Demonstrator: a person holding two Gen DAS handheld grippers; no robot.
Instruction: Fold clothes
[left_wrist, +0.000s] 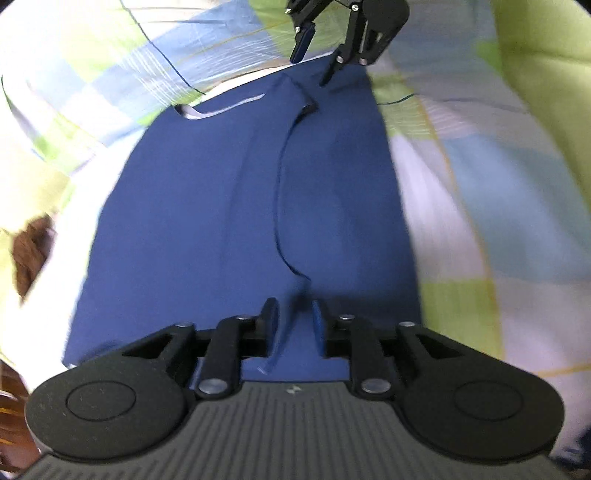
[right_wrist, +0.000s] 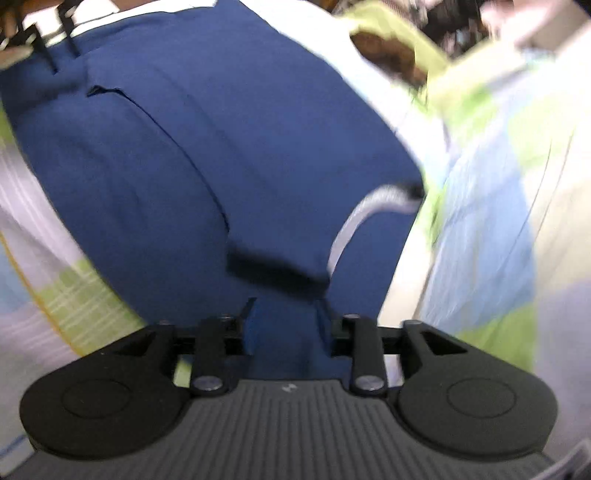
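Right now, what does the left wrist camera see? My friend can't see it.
A blue garment lies folded on a checked sheet. The left gripper is over its near edge with jaws apart, and the right gripper is at the far edge.

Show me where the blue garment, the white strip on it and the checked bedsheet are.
blue garment (left_wrist: 207, 206): left wrist view, flat middle.
white strip (left_wrist: 221, 110): left wrist view, middle of its length.
checked bedsheet (left_wrist: 498, 184): left wrist view, bare part right of the garment.

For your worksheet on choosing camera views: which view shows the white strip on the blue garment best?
The left wrist view: the white strip lies sharp along the blue garment at its far edge. The right wrist view shows it nearer but blurred, curving toward the garment's right edge.
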